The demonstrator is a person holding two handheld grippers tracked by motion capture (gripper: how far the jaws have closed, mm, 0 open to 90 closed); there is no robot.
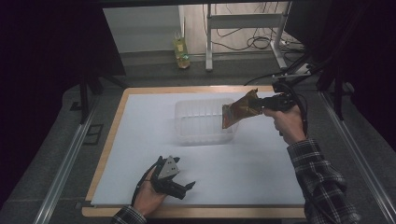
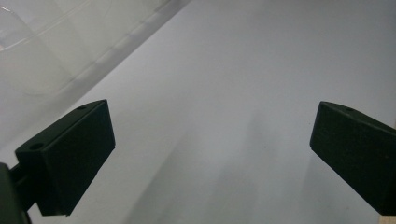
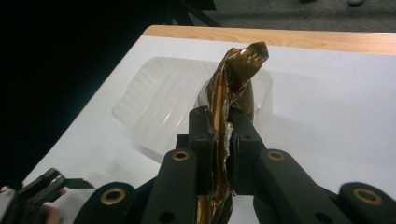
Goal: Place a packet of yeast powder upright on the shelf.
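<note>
The right tool [image 1: 265, 105] pinches a shiny bag [image 1: 239, 109] over the bin's [image 1: 198, 135] right edge, likely going in, while the left tool [image 1: 184, 188] rests spread apart nearby.

No text, label, brand, number or sign can be read anywhere: the gold packet [image 1: 241, 108], the clear tub [image 1: 201, 122] and the far bottle [image 1: 181, 50] show no legible print.

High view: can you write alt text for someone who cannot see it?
A person's right claw holds a crinkled gold-brown packet over a clear plastic tub on a white table. The left claw rests open near the front edge.
</note>
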